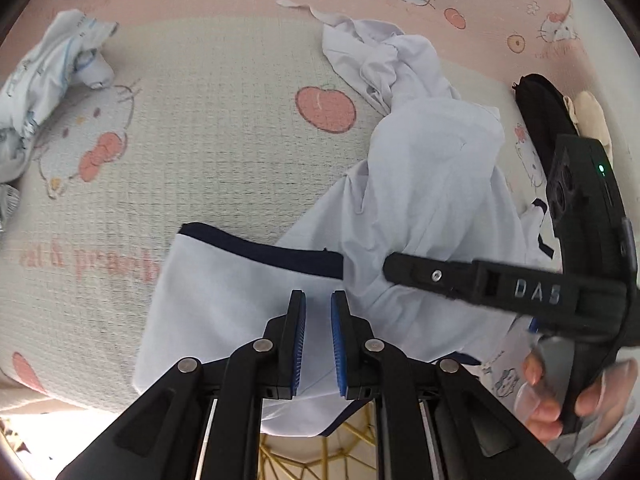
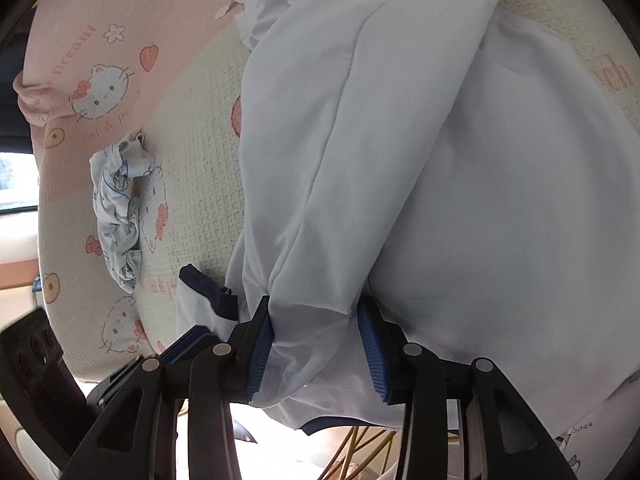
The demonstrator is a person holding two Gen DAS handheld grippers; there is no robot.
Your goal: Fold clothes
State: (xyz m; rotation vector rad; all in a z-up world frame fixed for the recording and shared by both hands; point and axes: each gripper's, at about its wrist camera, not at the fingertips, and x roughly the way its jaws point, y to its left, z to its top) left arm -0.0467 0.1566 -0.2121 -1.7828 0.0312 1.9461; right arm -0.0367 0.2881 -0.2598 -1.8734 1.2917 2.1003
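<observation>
Lying on the cartoon-print bedsheet (image 1: 220, 120), a white shirt (image 1: 432, 184) is clenched by left tongs (image 1: 318, 304), right tongs (image 2: 316, 320) released

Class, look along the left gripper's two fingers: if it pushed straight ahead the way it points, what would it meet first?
Most likely the white garment. The left gripper is nearly shut with that cloth between its fingertips, and its dark-trimmed edge lies just beyond. Depth is hard to judge here.
</observation>
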